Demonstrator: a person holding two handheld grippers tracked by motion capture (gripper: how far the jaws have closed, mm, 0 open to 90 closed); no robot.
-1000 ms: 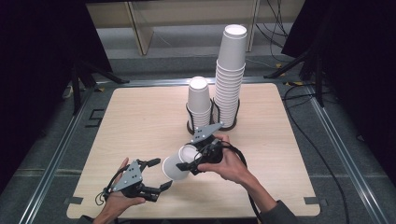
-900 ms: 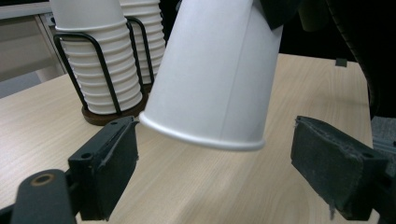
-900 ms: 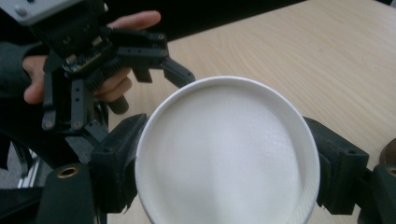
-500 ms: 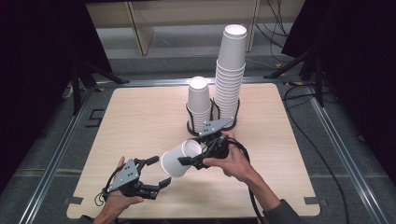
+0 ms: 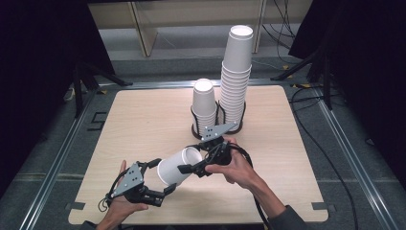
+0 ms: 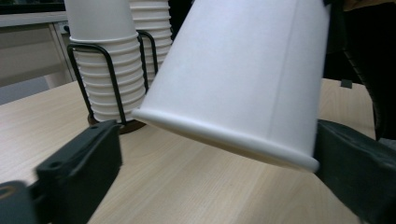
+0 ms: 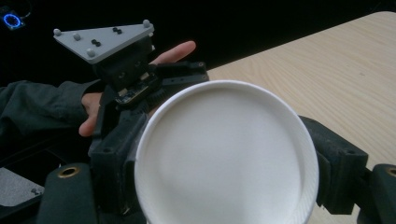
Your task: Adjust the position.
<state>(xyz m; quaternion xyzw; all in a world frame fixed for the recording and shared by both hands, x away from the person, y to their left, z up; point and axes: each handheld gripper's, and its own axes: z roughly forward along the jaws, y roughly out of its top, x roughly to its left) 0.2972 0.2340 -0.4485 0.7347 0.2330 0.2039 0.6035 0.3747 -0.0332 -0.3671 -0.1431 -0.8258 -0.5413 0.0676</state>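
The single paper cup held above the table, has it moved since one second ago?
Yes. In the high view the paper cup in the right gripper sits further left and nearer the table's front edge, away from the cup stacks, toward the left gripper.

Paper cup (image 5: 176, 165) now lower, nearer left hand-held gripper (image 5: 160, 177), between its jaws.

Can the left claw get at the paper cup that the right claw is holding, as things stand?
Probably yes. The left claw stands open with the paper cup partly between its jaws; nothing sits between them. The right claw holds the cup's far end.
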